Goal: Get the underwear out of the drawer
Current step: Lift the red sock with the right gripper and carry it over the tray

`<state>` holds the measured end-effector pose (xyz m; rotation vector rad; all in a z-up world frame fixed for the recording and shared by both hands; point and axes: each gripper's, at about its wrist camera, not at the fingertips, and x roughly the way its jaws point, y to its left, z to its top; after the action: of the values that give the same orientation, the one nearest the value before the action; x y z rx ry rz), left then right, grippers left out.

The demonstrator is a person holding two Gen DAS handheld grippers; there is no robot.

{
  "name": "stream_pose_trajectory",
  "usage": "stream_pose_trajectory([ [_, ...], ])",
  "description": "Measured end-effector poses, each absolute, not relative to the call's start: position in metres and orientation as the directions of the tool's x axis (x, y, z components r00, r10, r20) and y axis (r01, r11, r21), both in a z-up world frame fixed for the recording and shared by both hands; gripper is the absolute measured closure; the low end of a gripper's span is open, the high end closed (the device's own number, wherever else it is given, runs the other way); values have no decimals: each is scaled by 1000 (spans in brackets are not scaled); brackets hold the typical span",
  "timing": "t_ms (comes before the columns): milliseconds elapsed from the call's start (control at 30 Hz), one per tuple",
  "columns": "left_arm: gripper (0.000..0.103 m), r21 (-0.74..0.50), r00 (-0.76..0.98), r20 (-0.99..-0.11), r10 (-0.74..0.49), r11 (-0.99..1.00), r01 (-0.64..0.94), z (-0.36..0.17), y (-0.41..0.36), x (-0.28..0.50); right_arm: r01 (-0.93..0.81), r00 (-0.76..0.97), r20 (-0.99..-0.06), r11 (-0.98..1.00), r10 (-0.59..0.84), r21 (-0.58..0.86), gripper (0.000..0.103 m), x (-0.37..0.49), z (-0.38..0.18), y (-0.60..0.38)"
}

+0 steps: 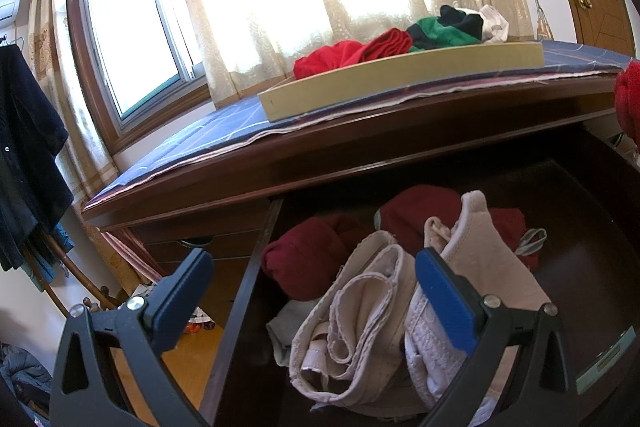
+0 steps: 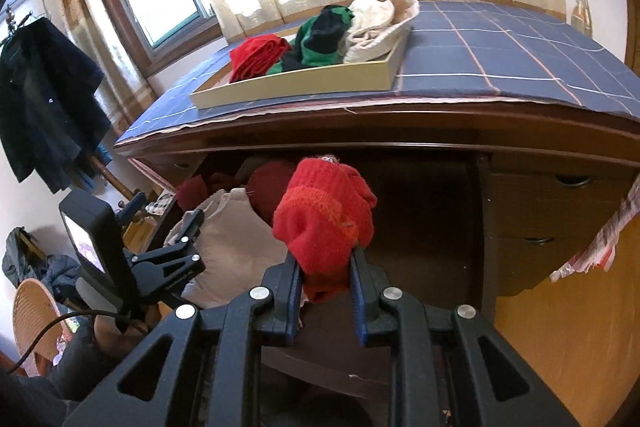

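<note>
The dark wooden drawer (image 1: 240,291) stands pulled out under the desk top. Inside lie beige underwear pieces (image 1: 360,315) and dark red garments (image 1: 308,259). My left gripper (image 1: 316,267) hangs open over the drawer's left part, its blue pads wide apart, holding nothing. My right gripper (image 2: 325,259) is shut on a bright red knitted garment (image 2: 324,219), lifted above the drawer (image 2: 424,227). That red garment (image 1: 628,99) shows at the right edge of the left wrist view. The left gripper (image 2: 168,227) appears at the left of the right wrist view.
A shallow beige tray (image 2: 304,83) on the blue checked cloth (image 2: 500,51) holds red, green-black and cream garments. The same tray (image 1: 400,79) sits on the desk top. Dark clothes (image 2: 44,95) hang at the left. Closed drawers (image 2: 560,211) are to the right. Curtains cover the window behind.
</note>
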<state>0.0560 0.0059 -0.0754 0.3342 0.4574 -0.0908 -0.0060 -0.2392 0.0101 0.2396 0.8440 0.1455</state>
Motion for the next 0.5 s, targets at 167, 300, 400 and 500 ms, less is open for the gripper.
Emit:
stream_pose_trajectory([
  [167,0,303,898,-440,-13,939,162,-75,7,55,-9,654,-725,960,217,279,80,-8,-2,-241],
  [300,0,306,898,-440,-12,938,163,-75,6,55,-4,642,-733,957,225,290,80,-9,-11,-239],
  [400,0,307,898,-441,-11,938,163,-75,6,55,-8,639,-732,954,236,301,80,-11,-13,-239],
  [500,0,304,897,-443,-13,938,164,-75,7,55,-7,638,-734,955,234,298,80,-12,-13,-240],
])
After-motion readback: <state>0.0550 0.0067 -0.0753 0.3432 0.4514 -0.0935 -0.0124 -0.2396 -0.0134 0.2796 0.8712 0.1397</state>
